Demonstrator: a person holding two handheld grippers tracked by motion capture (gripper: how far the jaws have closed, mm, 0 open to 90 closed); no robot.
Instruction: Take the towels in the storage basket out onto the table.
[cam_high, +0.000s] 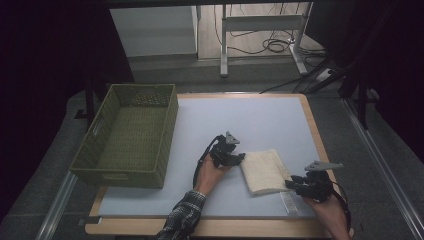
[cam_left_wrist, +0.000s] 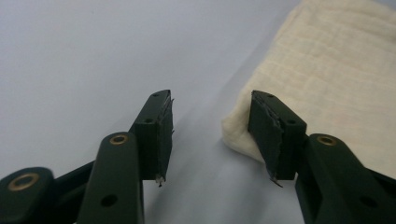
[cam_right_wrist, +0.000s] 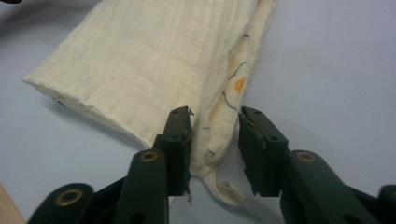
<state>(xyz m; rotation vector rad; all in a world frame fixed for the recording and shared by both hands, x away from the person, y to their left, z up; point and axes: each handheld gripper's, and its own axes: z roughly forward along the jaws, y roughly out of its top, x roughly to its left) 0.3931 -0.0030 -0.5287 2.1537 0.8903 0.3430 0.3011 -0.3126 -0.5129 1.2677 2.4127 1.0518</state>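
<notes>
On the table (cam_high: 260, 115), the folded cloth (cam_high: 264, 171) looks soft and limp, best pinched at corners; left gripper (cam_left_wrist: 210, 135) and right gripper (cam_right_wrist: 215, 140) stand spread, squeezing nothing.

Two handheld grippers: the left gripper (cam_high: 239, 158) and right gripper (cam_high: 291, 184) are black, each topped by a grey three-cornered plate and trailing a black cable. Close up, their flat-sided jaws carry brass-ringed pivot holes, small dark screw holes and frayed-edged pads (cam_left_wrist: 166, 135). A dark plaid sleeve (cam_high: 184, 216) covers the left forearm.
</notes>
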